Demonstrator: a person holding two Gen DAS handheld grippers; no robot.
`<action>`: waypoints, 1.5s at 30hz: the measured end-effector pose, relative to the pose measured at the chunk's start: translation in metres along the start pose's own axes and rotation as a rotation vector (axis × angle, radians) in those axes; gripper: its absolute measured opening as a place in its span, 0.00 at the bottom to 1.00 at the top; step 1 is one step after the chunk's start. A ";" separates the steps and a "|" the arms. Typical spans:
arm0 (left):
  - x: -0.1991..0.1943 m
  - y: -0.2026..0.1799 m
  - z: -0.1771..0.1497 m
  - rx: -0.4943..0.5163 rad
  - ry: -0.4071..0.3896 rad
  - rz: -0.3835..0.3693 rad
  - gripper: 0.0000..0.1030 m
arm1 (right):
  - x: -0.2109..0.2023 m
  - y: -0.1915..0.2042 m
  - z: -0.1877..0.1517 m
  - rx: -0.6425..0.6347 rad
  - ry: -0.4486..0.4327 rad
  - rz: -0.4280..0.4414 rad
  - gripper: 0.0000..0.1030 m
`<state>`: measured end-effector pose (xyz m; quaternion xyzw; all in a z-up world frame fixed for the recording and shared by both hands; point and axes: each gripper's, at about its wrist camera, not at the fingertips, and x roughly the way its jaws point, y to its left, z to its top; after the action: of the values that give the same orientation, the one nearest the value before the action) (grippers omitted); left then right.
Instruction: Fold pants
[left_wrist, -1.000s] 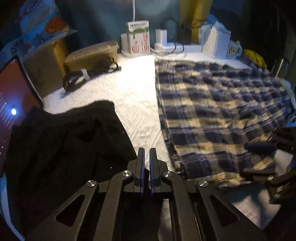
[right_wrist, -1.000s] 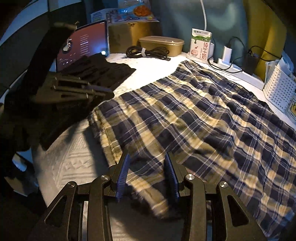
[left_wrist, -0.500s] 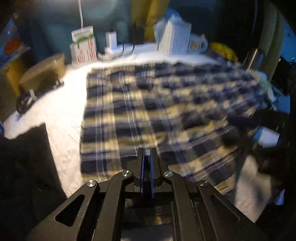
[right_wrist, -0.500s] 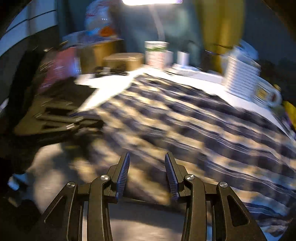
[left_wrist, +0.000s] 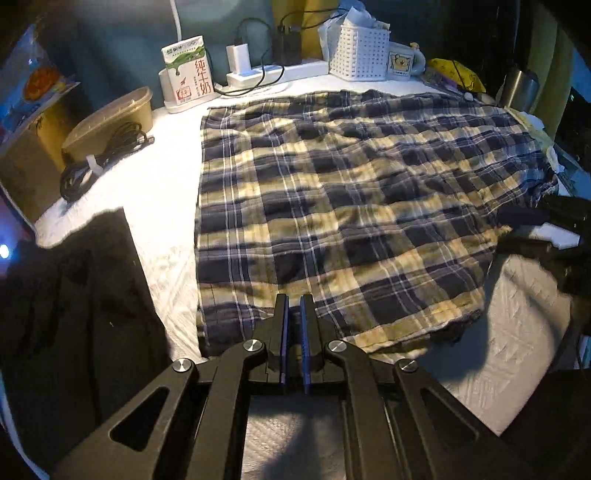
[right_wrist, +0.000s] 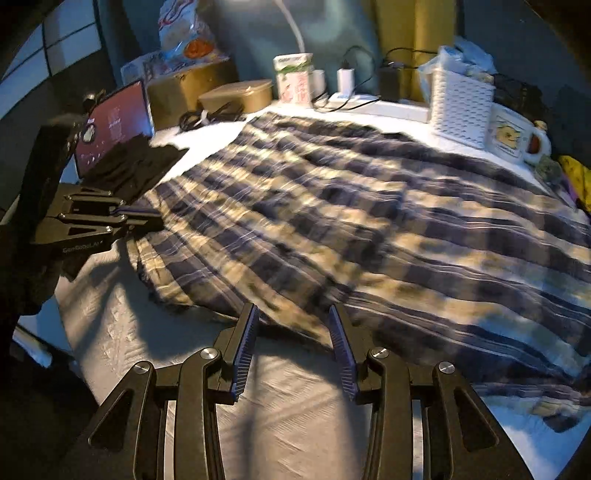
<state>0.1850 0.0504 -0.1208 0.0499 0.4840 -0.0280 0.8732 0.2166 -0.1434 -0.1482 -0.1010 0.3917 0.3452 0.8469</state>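
Both grippers have swung right since a second ago, from the pants' left end to along their near edge. Plaid pants (left_wrist: 351, 206) lie spread flat on the white-covered table (left_wrist: 147, 192), black cloth (left_wrist: 74, 288) just left of them. Left gripper (left_wrist: 293, 306) has fingers nearly together over the near hem, apparently gripping nothing. Right gripper (right_wrist: 291, 314) has fingers apart at the near edge; that view is blurred. Milk carton (left_wrist: 190, 72) and white basket (left_wrist: 358, 51) stand at the back.
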 end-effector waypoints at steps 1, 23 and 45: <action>-0.003 -0.001 0.005 0.012 -0.016 -0.002 0.05 | -0.004 -0.005 0.001 0.005 -0.012 -0.014 0.41; 0.091 -0.119 0.201 0.182 -0.061 -0.212 0.05 | -0.031 -0.174 0.006 0.223 -0.057 -0.381 0.40; 0.086 -0.129 0.163 0.235 0.003 -0.162 0.07 | -0.043 -0.181 -0.016 0.297 -0.102 -0.333 0.41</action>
<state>0.3551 -0.0967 -0.1156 0.1124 0.4810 -0.1547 0.8556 0.3076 -0.3066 -0.1451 -0.0210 0.3725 0.1439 0.9166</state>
